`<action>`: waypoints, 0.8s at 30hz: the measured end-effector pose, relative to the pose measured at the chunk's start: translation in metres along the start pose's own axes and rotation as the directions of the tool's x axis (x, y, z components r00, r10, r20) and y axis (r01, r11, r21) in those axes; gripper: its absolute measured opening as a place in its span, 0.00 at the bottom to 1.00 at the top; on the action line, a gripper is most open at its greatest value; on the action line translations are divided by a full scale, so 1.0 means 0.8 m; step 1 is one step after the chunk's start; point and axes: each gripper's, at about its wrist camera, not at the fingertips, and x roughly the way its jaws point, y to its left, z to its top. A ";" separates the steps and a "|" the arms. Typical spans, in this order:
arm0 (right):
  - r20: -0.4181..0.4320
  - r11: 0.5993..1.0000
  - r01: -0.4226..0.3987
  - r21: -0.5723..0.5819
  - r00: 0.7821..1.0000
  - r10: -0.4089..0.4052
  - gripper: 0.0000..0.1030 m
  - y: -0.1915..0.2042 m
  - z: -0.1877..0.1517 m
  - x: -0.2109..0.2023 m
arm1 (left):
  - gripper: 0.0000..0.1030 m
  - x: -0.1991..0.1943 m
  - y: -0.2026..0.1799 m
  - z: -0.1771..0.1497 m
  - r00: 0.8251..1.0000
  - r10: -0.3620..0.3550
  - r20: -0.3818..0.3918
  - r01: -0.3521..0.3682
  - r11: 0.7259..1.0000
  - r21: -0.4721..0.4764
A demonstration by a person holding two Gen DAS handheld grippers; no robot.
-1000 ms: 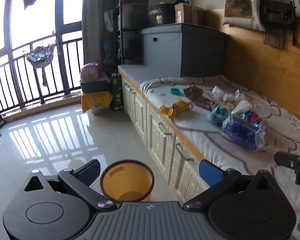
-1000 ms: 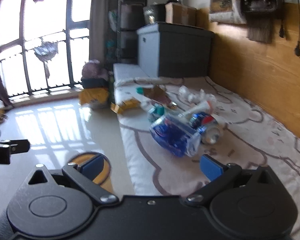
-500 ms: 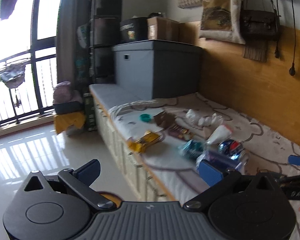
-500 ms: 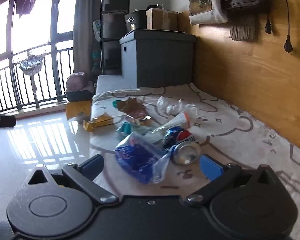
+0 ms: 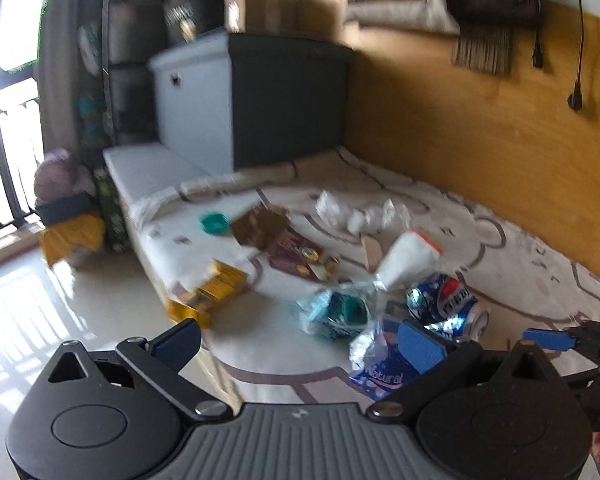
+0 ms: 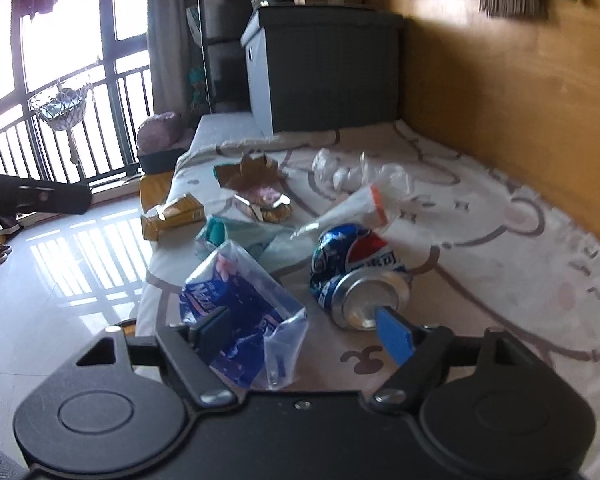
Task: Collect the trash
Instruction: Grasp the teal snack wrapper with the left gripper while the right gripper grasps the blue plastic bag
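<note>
Trash lies on a bench cushion [image 6: 500,240]. A blue plastic wrapper [image 6: 240,304] lies nearest, between my right gripper's [image 6: 304,332] open fingers. A crushed blue Pepsi can [image 6: 356,268] lies right beside it. Farther back are a yellow box [image 6: 172,216], a teal packet [image 6: 220,236], a white tube [image 6: 352,208], a foil wrapper [image 6: 260,200], brown cardboard [image 6: 248,172] and crumpled tissue [image 6: 340,168]. My left gripper [image 5: 300,344] is open and empty, above the bench's front edge; the wrapper [image 5: 376,360], can [image 5: 444,308] and yellow box [image 5: 212,292] show ahead of it.
A grey storage box [image 6: 324,68] stands at the bench's far end. A wooden wall panel [image 6: 500,80] runs along the right. Glossy tiled floor [image 6: 60,280] lies to the left, with a balcony railing [image 6: 60,128] beyond.
Both grippers have moved in toward the trash pile. The orange bin has dropped out of the left wrist view. My right gripper now straddles the blue wrapper.
</note>
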 end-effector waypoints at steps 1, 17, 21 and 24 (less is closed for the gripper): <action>-0.008 1.000 -0.008 0.004 1.000 0.008 0.77 -0.002 -0.001 0.007 | 1.00 0.010 0.002 0.001 1.000 -0.014 -0.007 0.013 1.000 -0.009; -0.104 0.995 -0.091 0.051 0.990 0.096 0.48 0.000 -0.014 0.077 | 0.68 0.137 0.012 0.007 0.985 -0.132 -0.107 0.127 0.991 -0.051; -0.107 0.994 -0.093 0.061 0.989 0.099 0.42 0.003 -0.016 0.080 | 0.64 0.158 0.017 0.002 0.983 -0.151 -0.109 0.143 0.986 -0.084; -0.118 0.993 -0.101 0.063 0.987 0.108 0.34 0.006 -0.017 0.081 | 0.60 0.171 0.018 0.000 0.977 -0.181 -0.111 0.169 0.979 -0.114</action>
